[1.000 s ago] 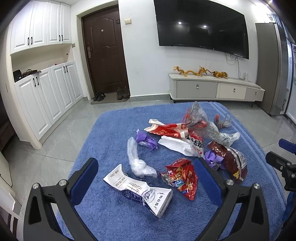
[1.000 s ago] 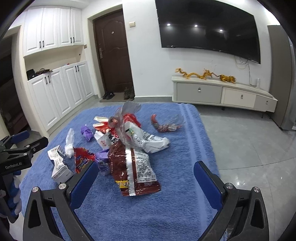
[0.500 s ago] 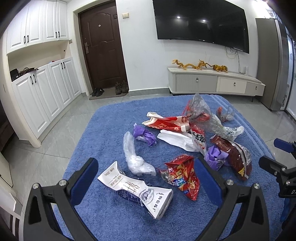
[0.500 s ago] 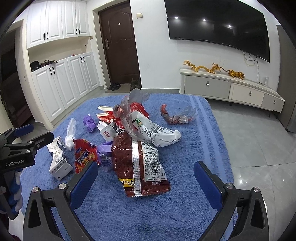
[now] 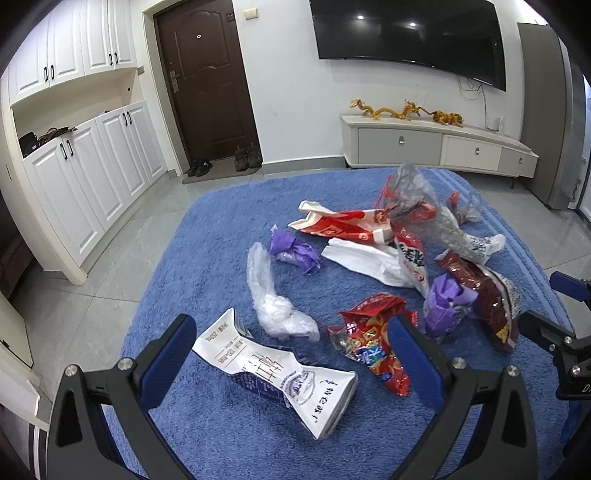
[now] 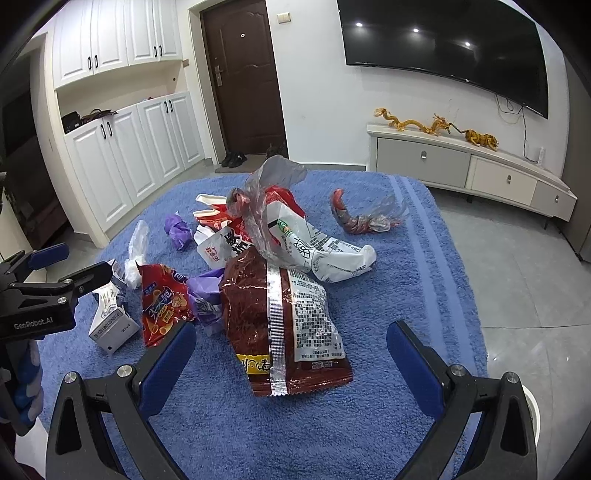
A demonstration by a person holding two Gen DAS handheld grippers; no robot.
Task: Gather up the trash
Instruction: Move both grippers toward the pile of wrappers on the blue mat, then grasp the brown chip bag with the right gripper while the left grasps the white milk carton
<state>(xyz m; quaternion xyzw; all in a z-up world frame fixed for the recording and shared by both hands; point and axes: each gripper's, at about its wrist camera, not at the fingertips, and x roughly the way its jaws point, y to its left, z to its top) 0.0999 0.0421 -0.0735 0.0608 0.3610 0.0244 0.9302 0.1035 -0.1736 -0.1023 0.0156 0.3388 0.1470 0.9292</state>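
Note:
Trash lies scattered on a blue cloth-covered table [image 5: 207,258]. In the left wrist view my left gripper [image 5: 291,354] is open and empty, with a crushed white milk carton [image 5: 280,376] between its fingers. A clear plastic bag [image 5: 273,302], a red chip packet [image 5: 373,343] and purple wrappers [image 5: 295,251] lie just beyond. In the right wrist view my right gripper [image 6: 291,362] is open and empty over a dark red snack bag [image 6: 284,325]. A white printed bag [image 6: 321,251] and a clear wrapper [image 6: 269,192] lie behind it.
White cabinets [image 5: 92,177] and a brown door [image 5: 207,81] stand at the left. A TV console [image 5: 436,144] with gold dragon figures stands under a wall TV [image 5: 406,33]. Grey tiled floor [image 6: 517,277] surrounds the table. The left gripper also shows at the left edge of the right wrist view [image 6: 48,291].
Both grippers have moved lower and closer to the trash. The carton now sits between the left fingers and the dark red bag between the right fingers. Nothing was picked up.

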